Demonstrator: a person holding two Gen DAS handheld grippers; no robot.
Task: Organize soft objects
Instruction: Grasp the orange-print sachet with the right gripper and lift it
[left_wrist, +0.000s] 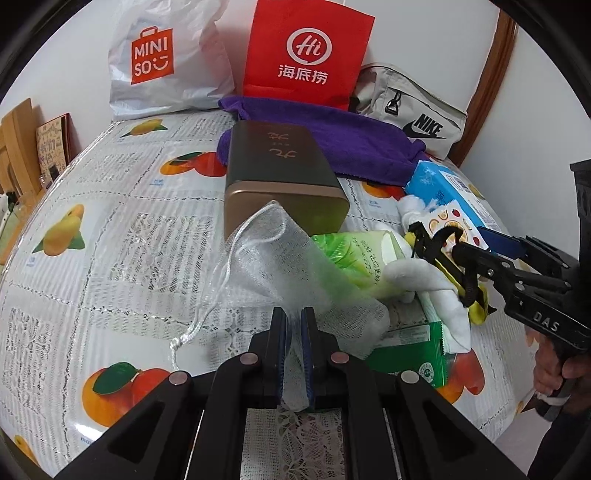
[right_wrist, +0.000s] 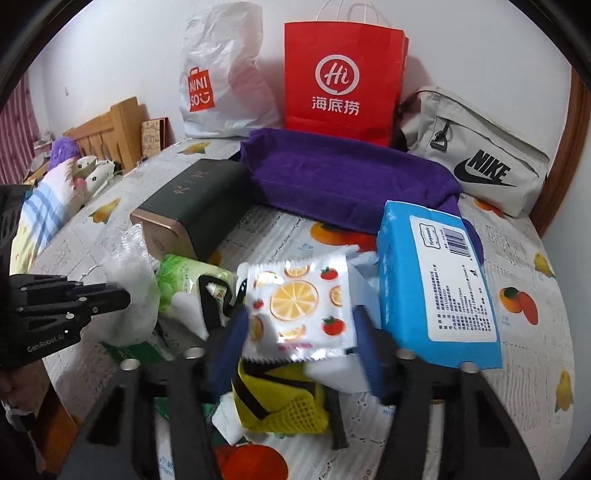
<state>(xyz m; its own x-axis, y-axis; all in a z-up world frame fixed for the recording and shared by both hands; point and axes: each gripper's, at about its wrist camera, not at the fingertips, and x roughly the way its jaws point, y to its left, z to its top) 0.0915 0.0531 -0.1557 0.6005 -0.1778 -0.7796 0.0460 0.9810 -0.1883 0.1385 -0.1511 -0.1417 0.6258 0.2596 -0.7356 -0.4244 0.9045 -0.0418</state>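
My left gripper (left_wrist: 293, 328) is shut on the lower end of a white mesh drawstring pouch (left_wrist: 295, 266), which hangs over the fruit-print tablecloth (left_wrist: 110, 240). From the right wrist view the same gripper (right_wrist: 123, 295) comes in from the left with the pouch (right_wrist: 129, 291) bunched at its tip. My right gripper (right_wrist: 299, 332) has a fruit-print packet (right_wrist: 299, 302) between its blue pads (right_wrist: 236, 332), which touch both side edges. It shows at the right of the left wrist view too (left_wrist: 437, 236). A green tissue pack (left_wrist: 354, 254), a white glove (left_wrist: 436, 291) and a yellow mesh item (right_wrist: 288, 402) lie in the pile beneath.
A dark tin box (left_wrist: 280, 173) lies behind the pile, and a blue tissue pack (right_wrist: 436, 288) sits to its right. At the back are a purple towel (left_wrist: 332, 136), a red paper bag (left_wrist: 306, 55), a white Miniso bag (left_wrist: 162, 62) and a Nike pouch (left_wrist: 417, 107). A green packet (left_wrist: 410, 354) lies near the front.
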